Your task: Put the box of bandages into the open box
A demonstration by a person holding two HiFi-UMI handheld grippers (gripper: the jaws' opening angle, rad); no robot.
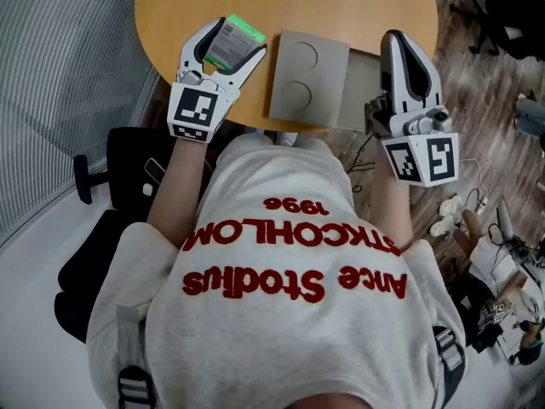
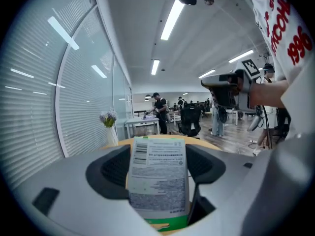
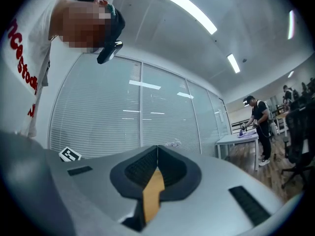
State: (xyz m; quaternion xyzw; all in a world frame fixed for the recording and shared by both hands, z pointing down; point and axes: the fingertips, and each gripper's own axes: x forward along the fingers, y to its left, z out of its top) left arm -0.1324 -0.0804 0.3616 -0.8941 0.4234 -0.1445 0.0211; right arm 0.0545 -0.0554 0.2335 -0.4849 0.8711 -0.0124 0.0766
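Slippage is the risk: the left gripper [image 1: 231,46], jaws wide and clamped on the box of bandages [image 1: 238,34] over the table's [image 1: 341,7] near edge, could drop it short of the open box [image 1: 359,68] (the right gripper [image 1: 398,43] is closed on nothing).

The green-and-white box of bandages [image 1: 232,43], printed face up, is clamped in the left gripper's [image 1: 236,41] jaws over the table [image 1: 170,7]. The grey open box [image 1: 362,79] lies beside it, its lid [image 1: 308,77] with 2 round marks folded flat.
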